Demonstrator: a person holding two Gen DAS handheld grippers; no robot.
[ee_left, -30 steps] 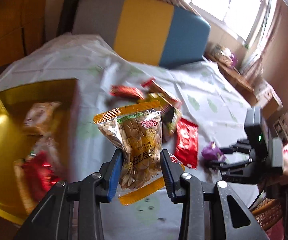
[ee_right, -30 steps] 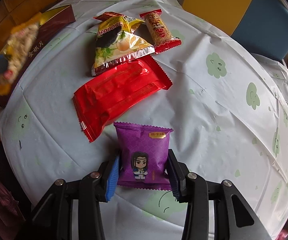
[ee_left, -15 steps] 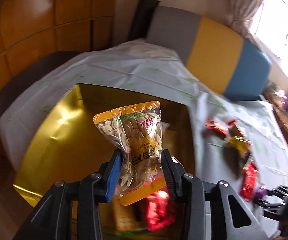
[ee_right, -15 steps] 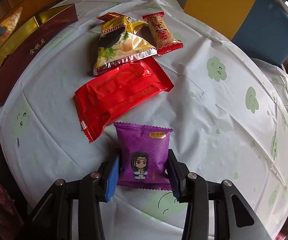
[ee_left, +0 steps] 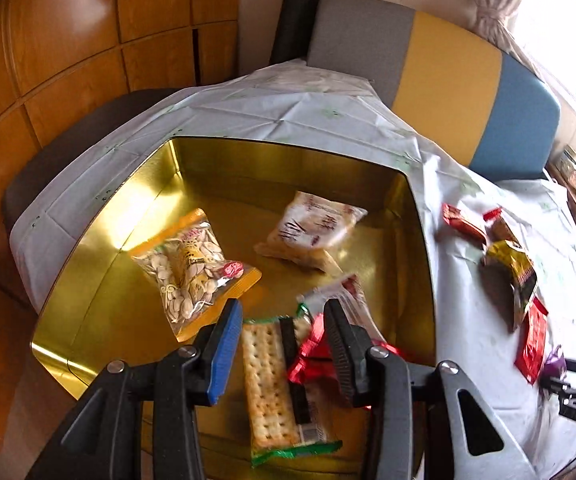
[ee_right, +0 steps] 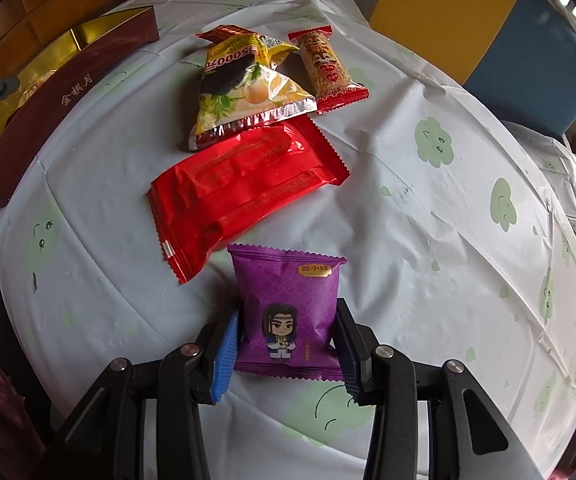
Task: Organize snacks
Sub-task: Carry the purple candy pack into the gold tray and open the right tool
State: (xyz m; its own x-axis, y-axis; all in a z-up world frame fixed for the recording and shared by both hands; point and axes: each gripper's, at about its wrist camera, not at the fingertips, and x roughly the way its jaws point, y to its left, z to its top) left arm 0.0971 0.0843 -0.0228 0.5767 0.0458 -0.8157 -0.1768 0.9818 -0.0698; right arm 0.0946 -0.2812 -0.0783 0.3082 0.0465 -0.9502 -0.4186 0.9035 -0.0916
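Left gripper [ee_left: 284, 334]: jaws parted, empty, hung above gold-lined box [ee_left: 288, 160]. Seed packet [ee_left: 192, 270], clear crinkled film with orange ends, lay flat on box floor beyond the blue pad. Cracker pack [ee_left: 272, 384] below jaws.
Right gripper [ee_right: 286, 346]: pads pressed purple pouch [ee_right: 288, 308], glossy, serrated edges, on pale tablecloth [ee_right: 427, 220]. Red foil pack [ee_right: 240, 188] just beyond.

A clear seed packet [ee_left: 192, 266] with orange ends lies flat in the gold box [ee_left: 288, 164], just beyond the left tongs [ee_left: 284, 334]. A cracker pack [ee_left: 272, 384] lies lengthwise under them. The purple packet [ee_right: 288, 312] sits flat between the right tongs [ee_right: 286, 344].
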